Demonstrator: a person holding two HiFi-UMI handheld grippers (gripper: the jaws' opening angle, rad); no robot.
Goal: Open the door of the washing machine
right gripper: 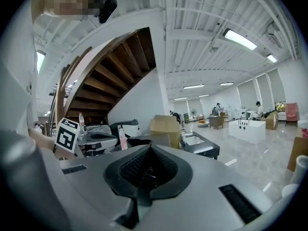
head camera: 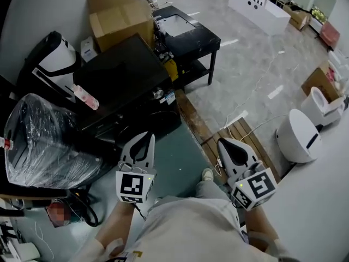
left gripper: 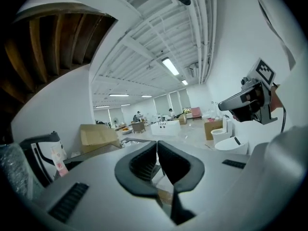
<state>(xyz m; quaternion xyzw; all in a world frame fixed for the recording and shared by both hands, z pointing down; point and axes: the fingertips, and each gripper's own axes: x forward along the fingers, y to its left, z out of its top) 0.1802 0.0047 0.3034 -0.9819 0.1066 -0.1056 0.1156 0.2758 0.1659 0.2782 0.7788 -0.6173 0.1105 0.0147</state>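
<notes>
The washing machine [head camera: 122, 83] is a black box at centre left in the head view, and its front face [head camera: 143, 125] is in shadow with the door hard to make out. My left gripper [head camera: 145, 137] hovers just in front of that face, jaws shut with nothing between them. My right gripper [head camera: 223, 143] is held further right over the floor, also shut and empty. In the left gripper view the jaws [left gripper: 157, 146] meet, with the machine's top [left gripper: 98, 150] beyond. The right gripper view shows closed jaws [right gripper: 147, 152] and the machine [right gripper: 144, 141] behind them.
A pink bottle [head camera: 86, 97] lies on the machine's top. A cardboard box [head camera: 120, 15] and a black low table [head camera: 188, 34] stand behind it. A plastic-wrapped item [head camera: 43, 141] sits at left. A wooden pallet [head camera: 242, 135] and white toilets [head camera: 299, 136] are at right.
</notes>
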